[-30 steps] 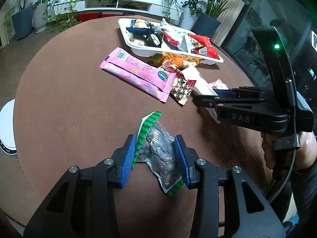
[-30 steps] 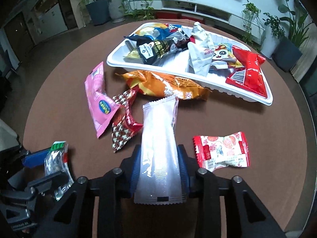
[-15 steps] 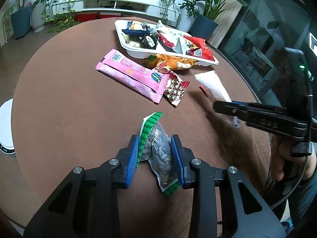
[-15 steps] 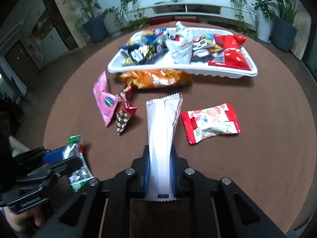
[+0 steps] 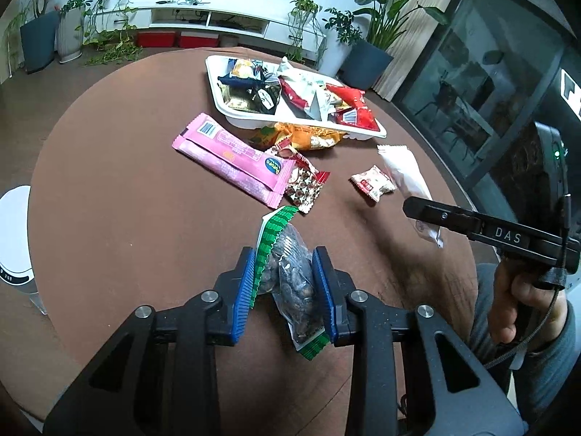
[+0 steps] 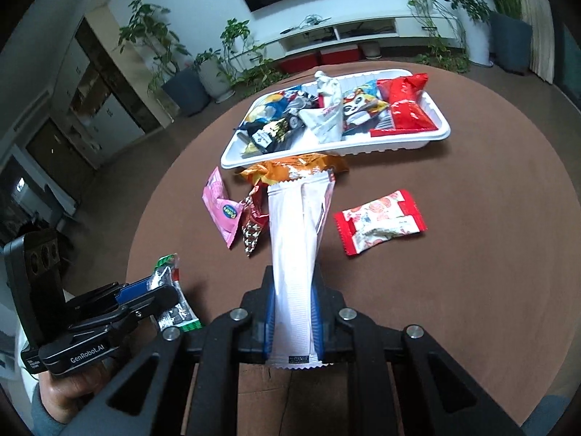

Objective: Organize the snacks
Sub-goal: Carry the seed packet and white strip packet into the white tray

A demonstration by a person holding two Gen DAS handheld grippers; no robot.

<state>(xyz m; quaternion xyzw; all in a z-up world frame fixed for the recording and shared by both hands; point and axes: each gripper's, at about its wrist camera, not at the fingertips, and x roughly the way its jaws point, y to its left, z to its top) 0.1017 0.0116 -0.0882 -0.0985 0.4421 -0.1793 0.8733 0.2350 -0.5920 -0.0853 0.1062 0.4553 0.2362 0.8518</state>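
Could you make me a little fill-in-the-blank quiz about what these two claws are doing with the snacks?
1. The left claw is shut on a green-edged bag of ____.
2. The right claw holds a long ____ packet.
3. Most snacks already lie in the white ____.
4. Beside the pink packet, the table is ____ in colour.

Missing words: seeds; white; tray; brown

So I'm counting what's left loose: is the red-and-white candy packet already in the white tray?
No, the red-and-white candy packet lies on the brown table, apart from the white tray.
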